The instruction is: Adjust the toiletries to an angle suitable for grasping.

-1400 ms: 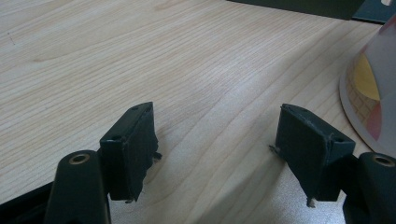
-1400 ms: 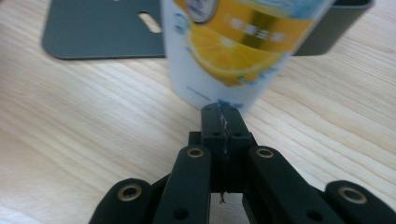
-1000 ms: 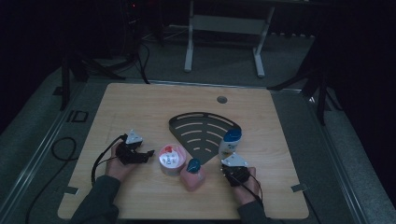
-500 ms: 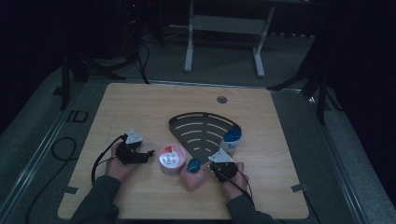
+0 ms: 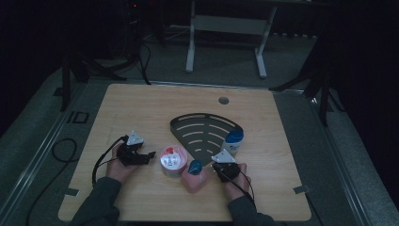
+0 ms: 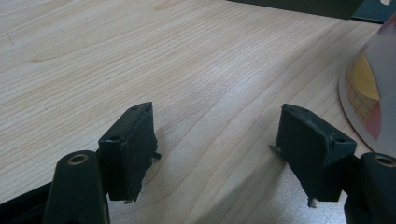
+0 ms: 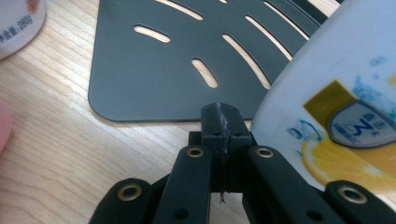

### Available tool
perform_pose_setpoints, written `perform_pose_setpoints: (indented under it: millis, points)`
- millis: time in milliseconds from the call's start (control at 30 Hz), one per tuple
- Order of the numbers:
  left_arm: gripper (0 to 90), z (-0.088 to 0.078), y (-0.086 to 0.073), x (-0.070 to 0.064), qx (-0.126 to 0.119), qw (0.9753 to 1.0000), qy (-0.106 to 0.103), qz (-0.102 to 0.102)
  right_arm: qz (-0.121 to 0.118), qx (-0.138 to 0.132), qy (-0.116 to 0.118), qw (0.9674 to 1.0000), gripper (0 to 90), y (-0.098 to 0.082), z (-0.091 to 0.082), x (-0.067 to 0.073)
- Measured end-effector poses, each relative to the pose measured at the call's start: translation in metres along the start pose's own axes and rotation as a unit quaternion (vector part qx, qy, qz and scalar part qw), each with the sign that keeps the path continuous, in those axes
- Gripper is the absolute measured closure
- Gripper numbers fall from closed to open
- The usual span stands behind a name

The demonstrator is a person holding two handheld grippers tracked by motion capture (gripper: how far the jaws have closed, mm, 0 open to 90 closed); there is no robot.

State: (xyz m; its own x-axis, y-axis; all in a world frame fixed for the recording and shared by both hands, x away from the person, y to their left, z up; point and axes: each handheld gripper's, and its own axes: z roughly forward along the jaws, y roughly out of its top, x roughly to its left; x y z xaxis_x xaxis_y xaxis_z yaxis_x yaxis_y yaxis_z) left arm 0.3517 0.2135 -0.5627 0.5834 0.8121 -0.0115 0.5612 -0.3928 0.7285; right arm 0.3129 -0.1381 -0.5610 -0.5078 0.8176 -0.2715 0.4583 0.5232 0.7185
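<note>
The white bottle (image 5: 234, 140) with a blue cap stands on the right edge of the black slotted tray (image 5: 200, 134), just beyond the right gripper (image 5: 221, 168). In the right gripper view the bottle (image 7: 336, 93) rises right beside the jaws, which are clenched flat together with nothing between them; whether they touch the bottle's side cannot be told. The tray (image 7: 154, 74) lies just ahead of them on the wooden table (image 7: 56, 154).

Left of that gripper a pink container (image 5: 194, 176) with a teal cap stands near the table's near edge, and next to it, further left, a round tub (image 5: 171, 160) with a red-and-white lid. The left gripper (image 5: 146, 156) rests on the table (image 5: 141, 108) just left of the tub, pointing toward it. In the left gripper view its jaws stand wide apart over bare wood, released and holding nothing, with the tub (image 6: 373, 88) at the right edge of that view, apart from the right jaw.
</note>
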Motion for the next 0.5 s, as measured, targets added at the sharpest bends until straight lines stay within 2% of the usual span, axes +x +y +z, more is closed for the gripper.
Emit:
perform_pose_setpoints:
  millis: [267,500]
  points:
    - [28.4,0.0,0.0,0.0,0.0,1.0,0.0,0.0,0.015,0.003,-0.007,0.9998,90.0,-0.005,-0.001,-0.013]
    - [28.4,0.0,0.0,0.0,0.0,1.0,0.0,0.0,0.02,0.004,-0.011,0.9997,90.0,-0.006,-0.001,-0.015]
